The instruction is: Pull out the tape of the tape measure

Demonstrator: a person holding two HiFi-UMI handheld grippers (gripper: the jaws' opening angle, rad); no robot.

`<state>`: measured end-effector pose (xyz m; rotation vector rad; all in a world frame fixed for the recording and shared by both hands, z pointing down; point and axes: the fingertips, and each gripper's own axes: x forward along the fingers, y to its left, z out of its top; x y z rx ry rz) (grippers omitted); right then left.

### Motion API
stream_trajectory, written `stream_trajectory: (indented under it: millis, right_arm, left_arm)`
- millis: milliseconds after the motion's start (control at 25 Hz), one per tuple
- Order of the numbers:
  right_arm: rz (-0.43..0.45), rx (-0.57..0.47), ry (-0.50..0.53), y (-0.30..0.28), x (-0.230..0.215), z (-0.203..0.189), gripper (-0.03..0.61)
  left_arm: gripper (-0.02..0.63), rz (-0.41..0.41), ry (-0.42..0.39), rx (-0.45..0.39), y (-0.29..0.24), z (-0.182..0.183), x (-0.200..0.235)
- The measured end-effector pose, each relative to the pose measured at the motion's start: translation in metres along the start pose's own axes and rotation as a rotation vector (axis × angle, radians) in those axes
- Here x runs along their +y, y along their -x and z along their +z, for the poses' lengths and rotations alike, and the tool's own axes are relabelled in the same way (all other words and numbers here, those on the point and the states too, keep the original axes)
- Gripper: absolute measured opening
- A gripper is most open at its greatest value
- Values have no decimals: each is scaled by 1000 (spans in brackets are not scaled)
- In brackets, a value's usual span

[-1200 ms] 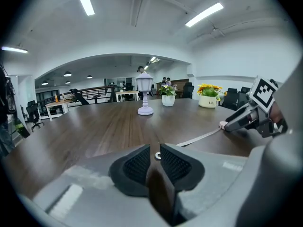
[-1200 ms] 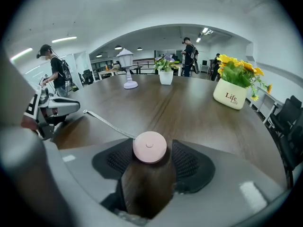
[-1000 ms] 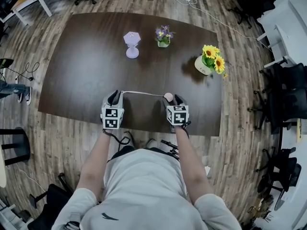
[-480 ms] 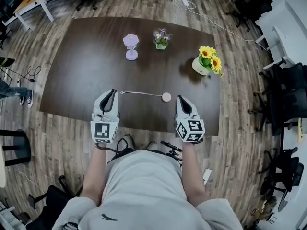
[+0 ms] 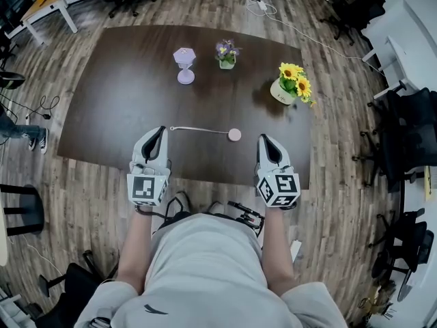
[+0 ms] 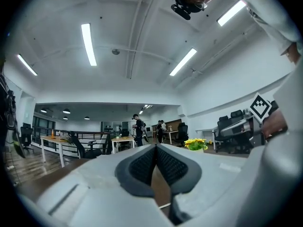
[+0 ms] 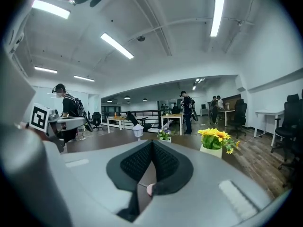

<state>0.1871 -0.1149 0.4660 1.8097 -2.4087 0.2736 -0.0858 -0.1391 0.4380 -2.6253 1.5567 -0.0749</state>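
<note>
The tape measure's round pink case (image 5: 234,134) lies on the dark table (image 5: 116,94), with its pale tape (image 5: 198,130) drawn out to the left. Both grippers hover above the table's near edge, apart from it. My left gripper (image 5: 159,131) is just short of the tape's free end. Its jaws have just been closing and now meet with nothing between them (image 6: 155,148). My right gripper (image 5: 265,141) is to the right of the case, shut and empty (image 7: 151,143). A bit of the pink case (image 7: 150,189) shows below its jaws.
At the table's far side stand a lilac ornament (image 5: 185,61), a small pot of purple flowers (image 5: 226,53) and a pot of sunflowers (image 5: 290,86). Office chairs (image 5: 410,135) stand to the right, and people stand at desks far off (image 7: 185,103).
Both grippers have left the tape measure, risen and drawn back toward the person. The tape measure stays on the table with its tape pulled out. Both pairs of jaws have closed.
</note>
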Motion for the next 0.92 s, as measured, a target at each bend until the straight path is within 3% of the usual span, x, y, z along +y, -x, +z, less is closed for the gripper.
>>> stream_trajectory:
  millis: [160, 920]
  right_arm:
    - [5, 20, 6, 4, 2, 0, -2]
    - [-3, 29, -13, 11, -5, 0, -2]
  left_arm:
    - [6, 30, 42, -10, 4, 4, 6]
    - [6, 52, 85, -2, 6, -3, 9]
